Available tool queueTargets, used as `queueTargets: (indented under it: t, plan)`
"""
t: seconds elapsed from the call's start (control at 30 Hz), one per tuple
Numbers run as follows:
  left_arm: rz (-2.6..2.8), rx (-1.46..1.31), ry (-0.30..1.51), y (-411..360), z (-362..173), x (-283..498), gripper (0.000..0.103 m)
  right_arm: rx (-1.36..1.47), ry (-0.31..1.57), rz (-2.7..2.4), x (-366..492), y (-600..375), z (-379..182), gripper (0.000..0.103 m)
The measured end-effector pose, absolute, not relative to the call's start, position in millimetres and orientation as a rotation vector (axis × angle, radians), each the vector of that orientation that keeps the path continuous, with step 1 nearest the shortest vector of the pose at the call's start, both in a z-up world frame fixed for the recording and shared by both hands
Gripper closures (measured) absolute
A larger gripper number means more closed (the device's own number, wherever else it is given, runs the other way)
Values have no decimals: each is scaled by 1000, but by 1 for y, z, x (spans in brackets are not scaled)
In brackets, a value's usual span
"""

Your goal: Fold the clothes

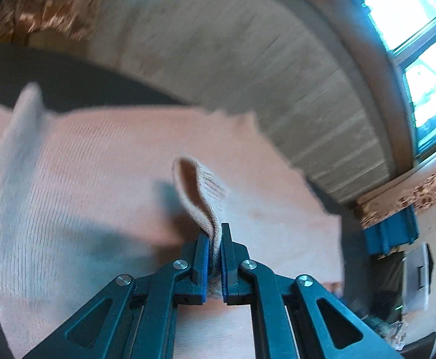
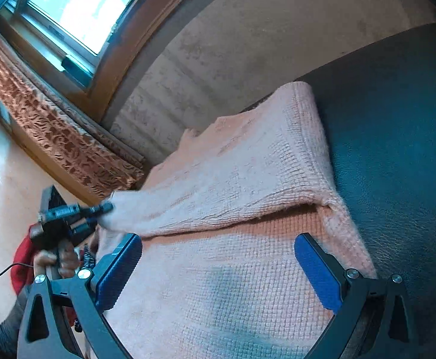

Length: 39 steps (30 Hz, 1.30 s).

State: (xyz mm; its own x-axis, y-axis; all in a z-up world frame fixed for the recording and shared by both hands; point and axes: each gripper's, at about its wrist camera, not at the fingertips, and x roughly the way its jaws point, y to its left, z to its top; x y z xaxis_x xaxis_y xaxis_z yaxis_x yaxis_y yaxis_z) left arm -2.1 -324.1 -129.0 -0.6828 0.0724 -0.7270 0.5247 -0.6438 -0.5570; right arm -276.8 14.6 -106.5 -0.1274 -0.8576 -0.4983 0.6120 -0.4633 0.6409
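1. On a dark leather seat (image 2: 397, 155): a pale pink knit sweater (image 2: 241, 284), spread flat over most of the cushion.
2. Left gripper (image 1: 215, 239), jaws pressed together on a looped bit of the sweater's edge (image 1: 200, 191); same gripper seen from the right wrist view at far left (image 2: 104, 208), gripping a corner of the knit.
3. From that pinched corner, a flap lifted off the lower layer, stretched up and to the right toward the seat's far end, underside showing as a darker orange-pink band beneath.
4. Fold line of the flap meeting the lower layer near the sweater's right border (image 2: 328, 206), just beside bare leather.
5. Long axis of the sweater, in the right wrist view, from bottom centre up toward the upper right, ribbed end (image 2: 301, 92) farthest away.
6. Right gripper (image 2: 218, 269), jaws spread wide, hovering above the flat lower layer, nothing between the blue pads (image 2: 316, 272).
7. Behind the seat: a pale wall (image 2: 247, 36), a window (image 2: 77, 3), a patterned orange curtain (image 2: 53, 131).
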Motion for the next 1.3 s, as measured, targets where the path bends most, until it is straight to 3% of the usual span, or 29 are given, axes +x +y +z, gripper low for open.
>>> queueTargets:
  t: [0.2, 0.37, 0.57, 0.63, 0.67, 0.7, 0.93, 1.03, 1.1, 1.17, 1.3]
  plan:
    - [-2387, 1123, 1206, -323, -163, 9, 98, 917, -259, -2005, -302, 10, -64, 0]
    - [-2406, 1104, 1242, -327, -166, 13, 98, 1155, -234, -2030, -364, -37, -79, 0]
    - [-2457, 1077, 1165, -325, -160, 12, 98, 1275, -185, -2028, -400, -75, -90, 1]
    - [-2486, 1011, 1140, -325, -152, 15, 98, 1288, -122, -2021, -399, -81, -89, 24]
    - [-2494, 974, 1154, -327, -148, 18, 98, 1291, -109, -1997, -398, -82, -88, 65]
    - [-2501, 937, 1170, -329, -145, 22, 98, 1291, -99, -1977, -398, -83, -87, 82]
    - [-2440, 1010, 1087, -322, -152, 26, 98, 1204, 46, -2067, -383, -82, -92, 79]
    - [-2393, 1037, 1093, -320, -162, 33, 98, 1141, 60, -2102, -381, -77, -95, 62]
    - [-2381, 1022, 1111, -322, -164, 37, 98, 1148, 62, -2116, -383, -75, -94, 34]
    - [-2375, 996, 1144, -324, -160, 36, 97, 1130, 101, -2149, -380, -73, -87, 18]
    - [-2391, 853, 1121, -323, -134, 43, 97, 997, 154, -2195, -359, -65, -57, 18]
